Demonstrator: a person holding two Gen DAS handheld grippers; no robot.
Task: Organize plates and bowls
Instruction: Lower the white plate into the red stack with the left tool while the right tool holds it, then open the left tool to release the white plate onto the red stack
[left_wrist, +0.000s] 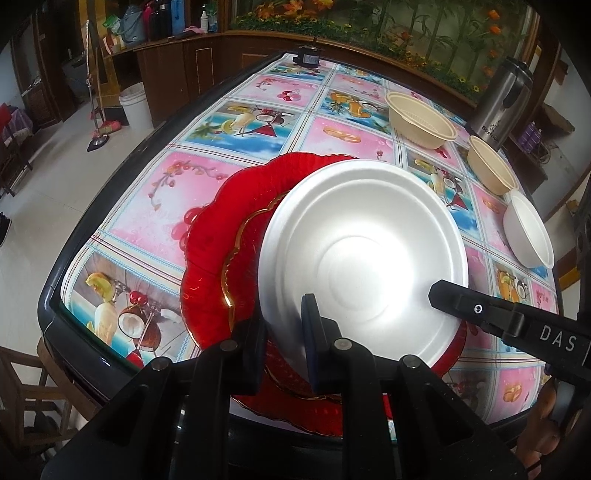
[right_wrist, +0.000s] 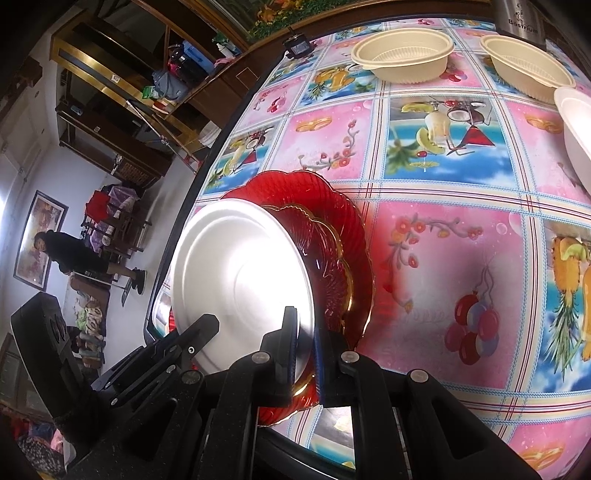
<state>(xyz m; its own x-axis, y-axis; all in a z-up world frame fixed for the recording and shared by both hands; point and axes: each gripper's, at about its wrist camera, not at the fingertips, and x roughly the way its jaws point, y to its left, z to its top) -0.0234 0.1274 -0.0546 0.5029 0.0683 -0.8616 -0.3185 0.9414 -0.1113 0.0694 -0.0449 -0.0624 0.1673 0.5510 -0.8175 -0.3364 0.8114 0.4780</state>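
Your left gripper (left_wrist: 284, 325) and right gripper (right_wrist: 304, 343) both pinch the near rim of the white foam plate (left_wrist: 364, 254), tilted over two stacked red glass plates (left_wrist: 214, 236) at the tabletop's (left_wrist: 258, 155) near edge

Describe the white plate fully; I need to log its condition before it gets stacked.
The white plate is round, matte and foam-like, with a broad raised rim and concentric rings pressed around a flat centre. No crack or stain shows. It sits tilted over two red glass plates, the upper one gold-edged, near the table's front edge. The left claw pinches its near rim and the right claw grips the rim on its other side.
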